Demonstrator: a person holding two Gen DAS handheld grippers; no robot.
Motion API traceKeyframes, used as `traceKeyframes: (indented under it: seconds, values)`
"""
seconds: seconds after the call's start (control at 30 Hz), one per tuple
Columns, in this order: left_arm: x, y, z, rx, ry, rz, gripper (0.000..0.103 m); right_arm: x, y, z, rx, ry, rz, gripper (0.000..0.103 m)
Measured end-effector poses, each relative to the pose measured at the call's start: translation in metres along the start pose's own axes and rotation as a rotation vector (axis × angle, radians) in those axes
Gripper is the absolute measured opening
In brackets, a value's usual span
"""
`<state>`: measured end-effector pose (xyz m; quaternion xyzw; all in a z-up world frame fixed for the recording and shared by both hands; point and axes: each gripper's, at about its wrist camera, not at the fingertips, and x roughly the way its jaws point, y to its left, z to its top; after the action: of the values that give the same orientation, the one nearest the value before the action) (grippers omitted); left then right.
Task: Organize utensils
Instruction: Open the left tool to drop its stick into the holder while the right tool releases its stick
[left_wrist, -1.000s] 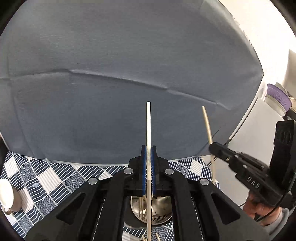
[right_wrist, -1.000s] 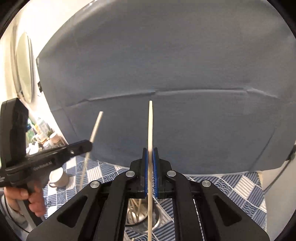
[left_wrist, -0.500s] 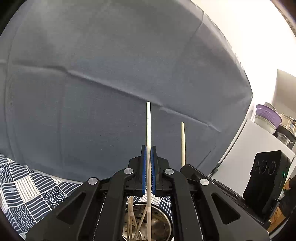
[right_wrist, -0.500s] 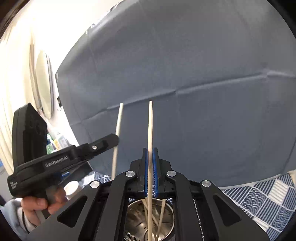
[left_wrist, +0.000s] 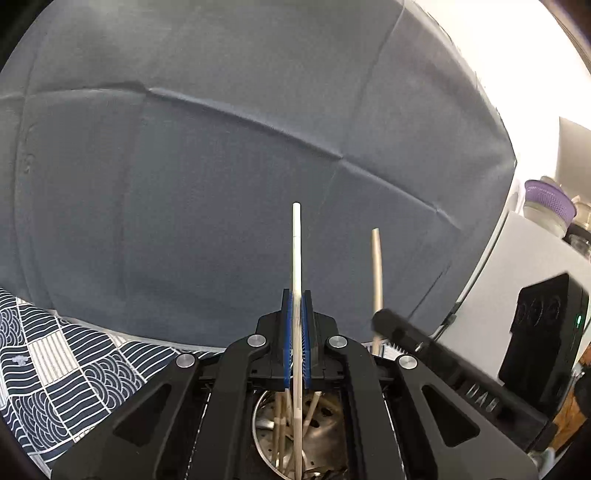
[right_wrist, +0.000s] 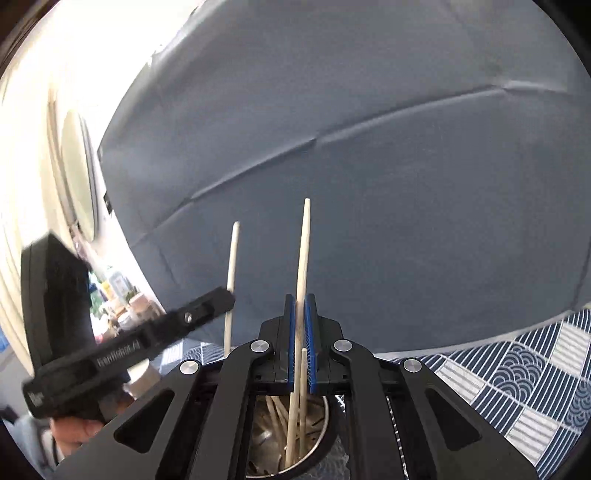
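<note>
Holding one pale chopstick apiece, both grippers hang over a steel utensil holder.

Item 1, left gripper (left_wrist: 296, 332): blue pads pressed together on a pale chopstick (left_wrist: 296, 251), pinched at mid-length and standing near upright. Its lower end reaches down inside the steel utensil holder (left_wrist: 264, 424), seen directly beneath the jaws. Judged purpose of the upright hold: the stick can drop straight into the cup among the others.

Item 2, right gripper (right_wrist: 301, 332): pads likewise clamped on a second chopstick (right_wrist: 303, 251), leaning slightly right at the top, its lower end inside the same steel utensil holder (right_wrist: 321, 443). This gripper also shows in the left wrist view, as a blurred black bar at right.

Item 3, stored chopsticks (right_wrist: 275, 410): several pale sticks already lie crossed inside the holder, leaning against its wall.

Item 4, patterned cloth (left_wrist: 55, 369): navy and white wave check covering the tabletop; the holder stands on it.

Item 5, grey backdrop (left_wrist: 221, 166): creased fabric filling the far side of both views.

Item 6, a person's hand (right_wrist: 74, 432): grips the left tool's handle, at lower left of the right wrist view.

Item 7, purple-lidded jar (left_wrist: 546, 210): on a white unit at far right, well apart from the work.

Status, as a judgement: both sticks appear placed over the cup mouth; loosening the pads is the remaining step.
</note>
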<state>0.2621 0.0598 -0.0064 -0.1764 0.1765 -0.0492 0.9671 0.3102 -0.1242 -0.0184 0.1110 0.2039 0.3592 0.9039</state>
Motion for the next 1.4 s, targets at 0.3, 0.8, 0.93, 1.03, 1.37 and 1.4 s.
traceKeyframes:
  seconds: [0.3, 0.8, 0.93, 1.03, 1.37, 1.4]
  values:
    - [-0.008, 0.010, -0.019, -0.018, -0.020, 0.062, 0.005, 0.007, 0.002, -0.004, -0.005, -0.021, -0.017, 0.005]
    - [-0.027, 0.013, -0.021, -0.024, -0.045, 0.093, 0.006, 0.007, 0.013, -0.020, -0.053, -0.001, -0.043, 0.008]
    - [-0.035, 0.010, -0.018, -0.024, -0.048, 0.098, 0.023, -0.004, 0.012, -0.018, -0.047, -0.006, -0.075, 0.012]
    - [-0.045, 0.008, -0.011, -0.038, -0.062, 0.101, 0.035, -0.019, 0.012, -0.009, -0.035, -0.044, -0.099, 0.047]
    - [-0.084, 0.004, 0.014, -0.022, -0.093, 0.168, 0.097, -0.062, 0.021, 0.037, -0.036, -0.099, -0.176, 0.087]
    - [-0.086, 0.004, 0.016, -0.021, -0.092, 0.173, 0.097, -0.065, 0.022, 0.041, -0.036, -0.096, -0.181, 0.087]
